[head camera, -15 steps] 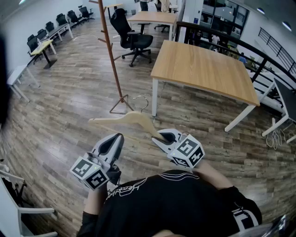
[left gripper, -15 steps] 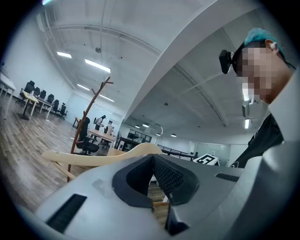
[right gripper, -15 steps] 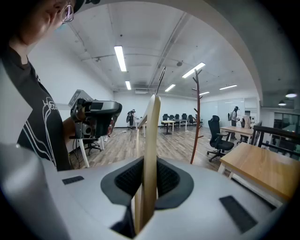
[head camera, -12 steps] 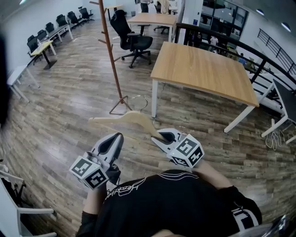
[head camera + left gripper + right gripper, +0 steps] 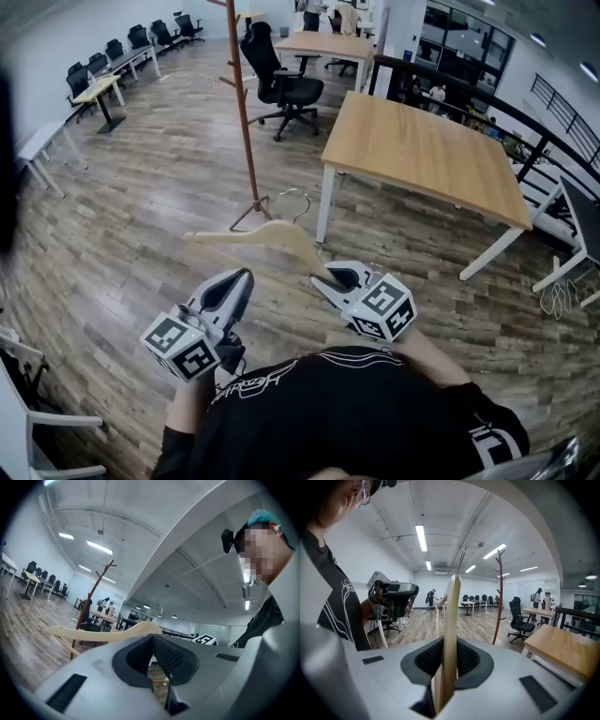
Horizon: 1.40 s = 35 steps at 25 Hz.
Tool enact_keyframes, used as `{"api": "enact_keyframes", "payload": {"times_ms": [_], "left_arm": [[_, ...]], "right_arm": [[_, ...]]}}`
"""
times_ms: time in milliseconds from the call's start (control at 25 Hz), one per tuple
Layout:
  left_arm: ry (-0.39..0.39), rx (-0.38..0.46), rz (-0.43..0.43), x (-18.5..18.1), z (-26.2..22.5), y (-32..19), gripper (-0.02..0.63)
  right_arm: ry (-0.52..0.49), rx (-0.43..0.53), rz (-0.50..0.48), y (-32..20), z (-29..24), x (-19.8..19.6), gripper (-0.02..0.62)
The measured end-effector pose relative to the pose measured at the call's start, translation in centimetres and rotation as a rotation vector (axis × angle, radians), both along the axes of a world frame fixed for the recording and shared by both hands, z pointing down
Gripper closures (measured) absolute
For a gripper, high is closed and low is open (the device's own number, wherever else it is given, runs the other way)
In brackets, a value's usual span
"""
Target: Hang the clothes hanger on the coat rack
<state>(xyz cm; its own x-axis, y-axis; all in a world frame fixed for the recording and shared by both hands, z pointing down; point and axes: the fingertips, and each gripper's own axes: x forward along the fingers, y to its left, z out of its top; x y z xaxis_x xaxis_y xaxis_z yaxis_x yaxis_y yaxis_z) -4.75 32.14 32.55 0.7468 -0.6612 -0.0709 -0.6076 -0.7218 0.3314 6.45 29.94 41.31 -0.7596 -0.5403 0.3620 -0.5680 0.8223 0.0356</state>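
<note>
The right gripper (image 5: 336, 277) pinches the hanger (image 5: 272, 236) by one end; the left gripper (image 5: 234, 281) has its fingers together, empty. The hanger may twist and miss the coat rack (image 5: 246, 112).

Open path to the coat rack (image 5: 246, 103)
The wood floor (image 5: 159, 206) lies free toward 11 o'clock; the wooden table (image 5: 422, 150) blocks 1 o'clock.

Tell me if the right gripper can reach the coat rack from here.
Probably not yet: the right gripper, jaws shut on the hanger, is short of the coat rack. Only floor lies between them; nothing blocks the way.
</note>
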Motion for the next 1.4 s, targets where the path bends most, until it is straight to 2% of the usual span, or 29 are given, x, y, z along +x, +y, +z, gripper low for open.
{"api": "enact_keyframes", "payload": {"times_ms": [200,360,520,720,1000,1400], "left_arm": [[0.025,-0.034,0.006,-0.1,1.1,-1.9,0.597],[0.036,-0.074,0.007,0.3,2.3,-5.0,0.597],[0.039,-0.124,-0.012,0.5,3.4,-9.9,0.597],[0.02,-0.155,-0.02,1.9,4.5,-18.6,0.597],[-0.039,-0.141,-0.023,4.6,3.6,-29.5,0.597],[-0.015,-0.125,-0.087,3.2,2.8,-36.3,0.597]], "right_arm": [[0.022,-0.04,0.005,-1.2,1.9,0.2,0.517],[0.023,-0.064,0.016,-4.3,2.9,0.9,0.517],[0.018,-0.089,0.011,-8.9,3.8,1.4,0.517],[0.023,-0.107,-0.001,-16.8,5.2,2.6,0.517],[0.01,-0.118,-0.007,-27.0,5.2,5.1,0.517],[0.023,-0.052,-0.064,-35.7,3.4,4.2,0.517]]}}
